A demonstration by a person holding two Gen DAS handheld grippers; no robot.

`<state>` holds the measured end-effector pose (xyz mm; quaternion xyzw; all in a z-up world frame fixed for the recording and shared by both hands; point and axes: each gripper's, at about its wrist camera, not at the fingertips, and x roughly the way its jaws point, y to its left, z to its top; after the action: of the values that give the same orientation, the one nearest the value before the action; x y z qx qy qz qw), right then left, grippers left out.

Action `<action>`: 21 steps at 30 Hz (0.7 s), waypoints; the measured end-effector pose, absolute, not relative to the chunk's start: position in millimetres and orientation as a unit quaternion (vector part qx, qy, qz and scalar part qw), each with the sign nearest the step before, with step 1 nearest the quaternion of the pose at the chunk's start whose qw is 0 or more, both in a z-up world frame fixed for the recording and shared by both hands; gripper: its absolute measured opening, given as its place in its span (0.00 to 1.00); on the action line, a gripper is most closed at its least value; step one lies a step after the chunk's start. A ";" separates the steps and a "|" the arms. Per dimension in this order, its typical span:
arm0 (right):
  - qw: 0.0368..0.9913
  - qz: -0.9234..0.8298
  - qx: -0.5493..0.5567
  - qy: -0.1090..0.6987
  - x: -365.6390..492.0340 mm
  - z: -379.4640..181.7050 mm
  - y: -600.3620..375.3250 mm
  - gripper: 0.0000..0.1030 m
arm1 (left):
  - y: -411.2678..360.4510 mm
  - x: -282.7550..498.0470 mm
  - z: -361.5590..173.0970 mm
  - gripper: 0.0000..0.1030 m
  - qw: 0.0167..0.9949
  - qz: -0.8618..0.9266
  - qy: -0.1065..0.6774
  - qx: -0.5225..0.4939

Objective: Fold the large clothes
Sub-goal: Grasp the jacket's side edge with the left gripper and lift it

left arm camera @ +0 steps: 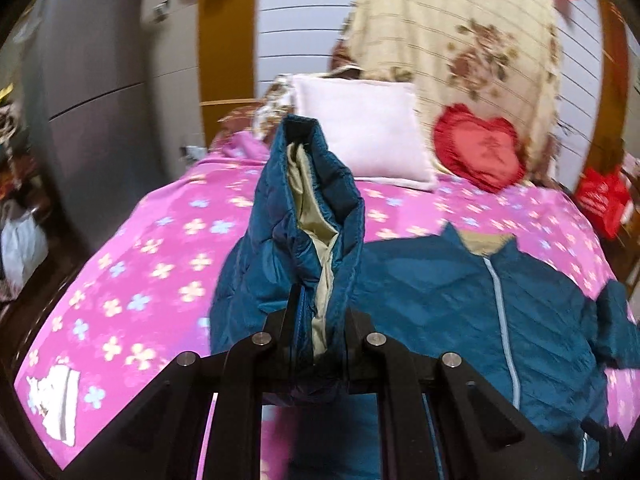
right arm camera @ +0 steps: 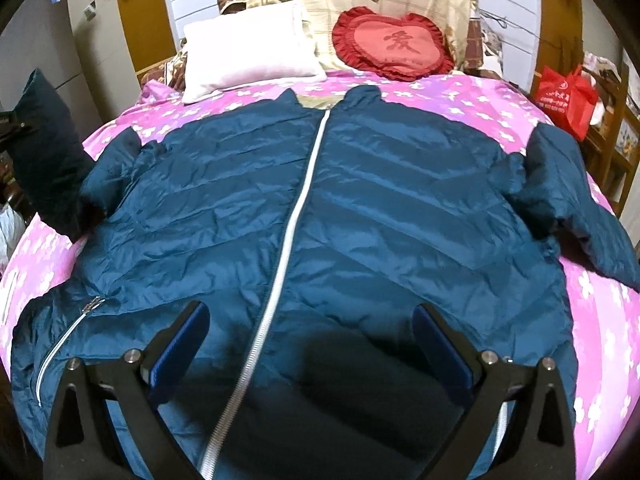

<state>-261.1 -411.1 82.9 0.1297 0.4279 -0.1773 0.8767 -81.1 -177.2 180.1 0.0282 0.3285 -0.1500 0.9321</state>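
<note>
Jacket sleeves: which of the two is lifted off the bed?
The sleeve clamped in the left gripper, raised with its beige lining showing. The other sleeve lies flat on the pink bedspread.

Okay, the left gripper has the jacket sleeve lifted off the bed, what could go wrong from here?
1. The left gripper pinches only the cuff of the teal quilted puffer jacket's sleeve; the shiny fabric may slip out.
2. Pulling that sleeve could drag the flat jacket body askew on the pink floral bedsheet.
3. The open right gripper hovers over the hem, pinning nothing.
</note>
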 end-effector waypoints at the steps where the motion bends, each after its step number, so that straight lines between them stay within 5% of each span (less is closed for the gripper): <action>1: 0.877 -0.180 0.131 0.427 -263.7 83.2 -414.2 1.00 | -184.2 -84.9 180.5 0.00 0.931 -0.155 0.328 0.031; 21: 0.865 -0.214 0.171 0.420 -308.4 72.3 -470.5 1.00 | -330.6 -137.0 150.4 0.00 0.894 -0.264 0.347 0.102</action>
<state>-308.4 -470.5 72.3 0.1712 0.4199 -0.2139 0.8652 -137.0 -330.6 150.4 0.1024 0.3468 -0.2640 0.8942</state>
